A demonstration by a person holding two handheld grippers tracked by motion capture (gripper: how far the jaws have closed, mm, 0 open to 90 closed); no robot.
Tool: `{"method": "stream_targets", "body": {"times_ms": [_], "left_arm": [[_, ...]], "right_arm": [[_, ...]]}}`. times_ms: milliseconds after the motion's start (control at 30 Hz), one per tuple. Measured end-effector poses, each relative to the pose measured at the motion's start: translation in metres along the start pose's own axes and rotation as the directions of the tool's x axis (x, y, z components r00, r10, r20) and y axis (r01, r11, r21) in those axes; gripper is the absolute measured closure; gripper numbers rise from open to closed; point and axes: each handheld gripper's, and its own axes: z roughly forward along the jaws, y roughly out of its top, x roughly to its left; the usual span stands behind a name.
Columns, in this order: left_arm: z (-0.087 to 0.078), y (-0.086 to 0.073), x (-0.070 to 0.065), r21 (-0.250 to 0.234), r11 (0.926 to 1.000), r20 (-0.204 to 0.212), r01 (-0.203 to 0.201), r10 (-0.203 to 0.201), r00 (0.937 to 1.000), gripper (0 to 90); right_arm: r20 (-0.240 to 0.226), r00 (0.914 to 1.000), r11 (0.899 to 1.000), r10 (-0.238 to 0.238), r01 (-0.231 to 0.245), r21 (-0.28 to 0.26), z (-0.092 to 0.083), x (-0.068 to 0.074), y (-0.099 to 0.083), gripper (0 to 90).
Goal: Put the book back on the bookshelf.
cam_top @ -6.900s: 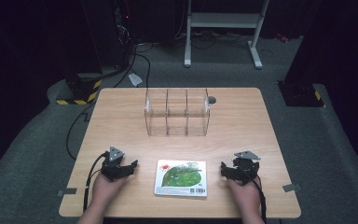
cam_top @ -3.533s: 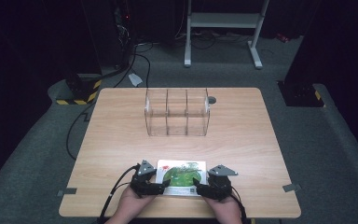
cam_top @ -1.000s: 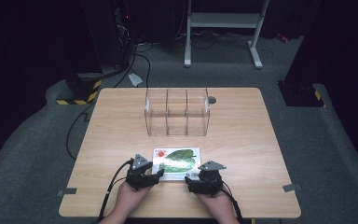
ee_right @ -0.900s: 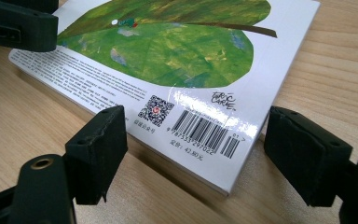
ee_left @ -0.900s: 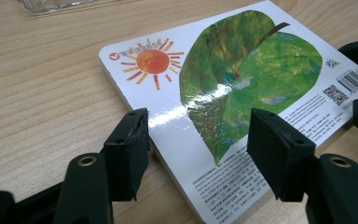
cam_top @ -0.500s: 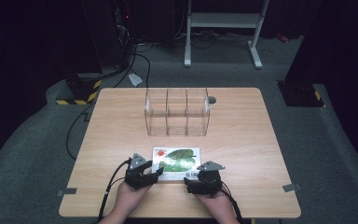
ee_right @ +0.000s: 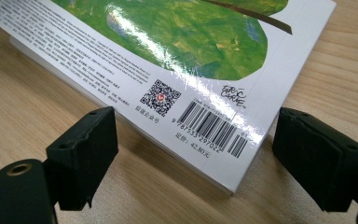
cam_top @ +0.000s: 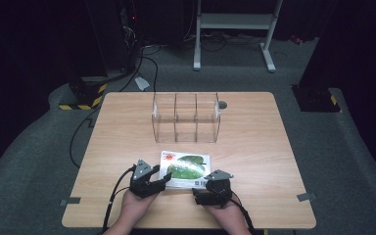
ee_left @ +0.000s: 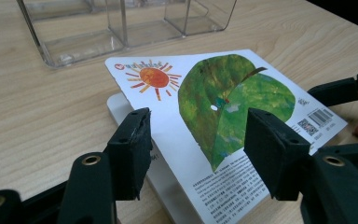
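Observation:
A picture book (cam_top: 183,169) lies flat on the table, showing a green leaf, an orange sun and a barcode. In the left gripper view the book (ee_left: 223,102) has its cover lifted slightly off the pages at the near-left corner. My left gripper (cam_top: 164,182) is at that corner. Its jaws (ee_left: 198,144) have just been closing and stand open either side of the cover's edge without pressing it. My right gripper (cam_top: 199,191) is at the barcode corner (ee_right: 209,126). Its jaws (ee_right: 198,140) have just been opening, and the corner lies between them untouched.
A clear plastic organiser (cam_top: 186,117) with three compartments stands behind the book, mid-table, and also shows in the left gripper view (ee_left: 121,23). The wooden table (cam_top: 254,147) has bare surface on both sides. A dark floor with cables and a metal stand lies beyond.
Both grippers came in from the table's sides to the book's near corners, and the book moved away from the near edge and turned a little. Over the last second nothing visibly shifted.

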Motion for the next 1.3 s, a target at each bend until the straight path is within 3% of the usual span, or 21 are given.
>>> {"method": "stream_targets", "body": {"times_ms": [233,367,567,800,967,1133,1300], "left_arm": [[-0.004,0.004,-0.001,-0.027,0.9994,0.004,-0.02,0.02,0.9998,42.4],[-0.003,0.003,0.001,-0.014,0.9998,0.008,-0.016,0.016,0.9998,42.8],[0.004,0.0,0.007,0.033,0.9994,0.007,0.01,-0.01,0.9999,40.7],[0.014,-0.002,0.015,0.081,0.9942,0.054,0.071,-0.075,0.9957,35.5],[0.023,0.002,0.018,0.107,0.9879,0.115,0.113,-0.125,0.9855,35.2],[0.026,0.003,0.021,0.121,0.9864,0.14,0.111,-0.128,0.9819,36.3],[0.027,0.003,0.023,0.137,0.9869,0.135,0.084,-0.103,0.9855,39.8]], "right_arm": [[0.024,0.9995,1.0,-0.019,0.019,0.004,0.001,0.003,0.0,14.4],[0.022,0.9996,1.0,0.019,-0.019,-0.013,-0.001,0.001,-0.002,18.9],[0.02,0.9998,1.0,0.01,-0.009,-0.018,-0.001,0.001,-0.002,20.5],[0.018,0.9998,1.0,0.003,-0.003,-0.018,-0.001,0.002,-0.002,21.7],[0.018,0.9998,1.0,0.003,-0.003,-0.019,-0.001,0.002,-0.002,22.0],[0.014,0.9999,1.0,0.001,-0.001,-0.018,-0.001,0.002,-0.002,22.3],[-0.007,0.9997,1.0,-0.023,0.023,-0.003,-0.005,-0.001,-0.003,25.8]]}}
